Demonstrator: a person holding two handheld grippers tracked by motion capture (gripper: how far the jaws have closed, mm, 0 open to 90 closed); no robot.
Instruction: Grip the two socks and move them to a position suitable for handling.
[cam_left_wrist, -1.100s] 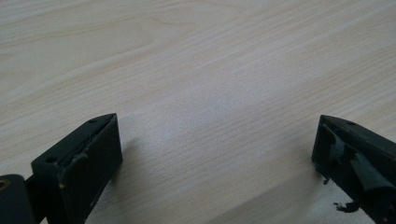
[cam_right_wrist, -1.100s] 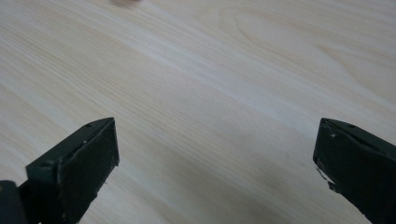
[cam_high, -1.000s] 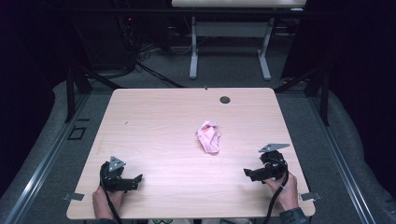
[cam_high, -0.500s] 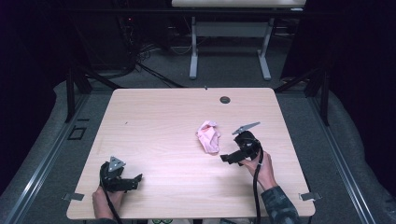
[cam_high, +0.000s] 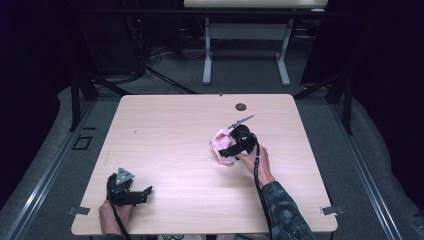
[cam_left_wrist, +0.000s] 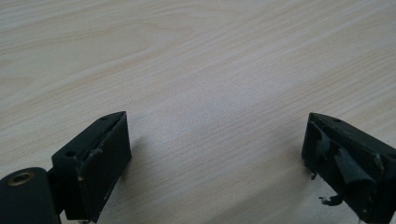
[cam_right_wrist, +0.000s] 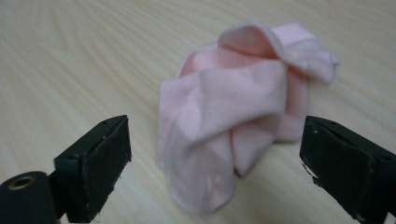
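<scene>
**Inventory: one pink cloth, two grippers, one tabletop**

Item 1. Crumpled pale pink fabric cloth (cam_high: 220, 148). I see it lying on the light wood-grain tabletop (cam_high: 170, 135), a little toward three o'clock from the centre. In the right gripper view the cloth (cam_right_wrist: 233, 126) is bunched in soft folds, one rounded fold raised at its far end, the rest flat on the wood.

Item 2. Right gripper (cam_high: 225, 151), black, two-jawed, held in the person's right hand (cam_high: 257, 160). In the high view it sits just at the three o'clock side of the cloth, jaws pointing toward nine o'clock. In its own view the right gripper (cam_right_wrist: 215, 172) has its jaws standing wide, one on each side of the cloth's near end, and I see bare gaps between the pads and the fabric: nothing gripped. Its jaws have just been closing a little, with the cloth between them.

Item 3. Left gripper (cam_high: 145, 192), black, two-jawed, held in the person's left hand (cam_high: 112, 217) near the seven o'clock corner of the tabletop, well apart from the cloth. In its own view the left gripper (cam_left_wrist: 215, 158) has its jaws wide, bare wood between them. They too have just been closing slightly, on nothing.

Item 4. Small dark round grommet (cam_high: 241, 106), set in the tabletop near the twelve o'clock edge.
</scene>
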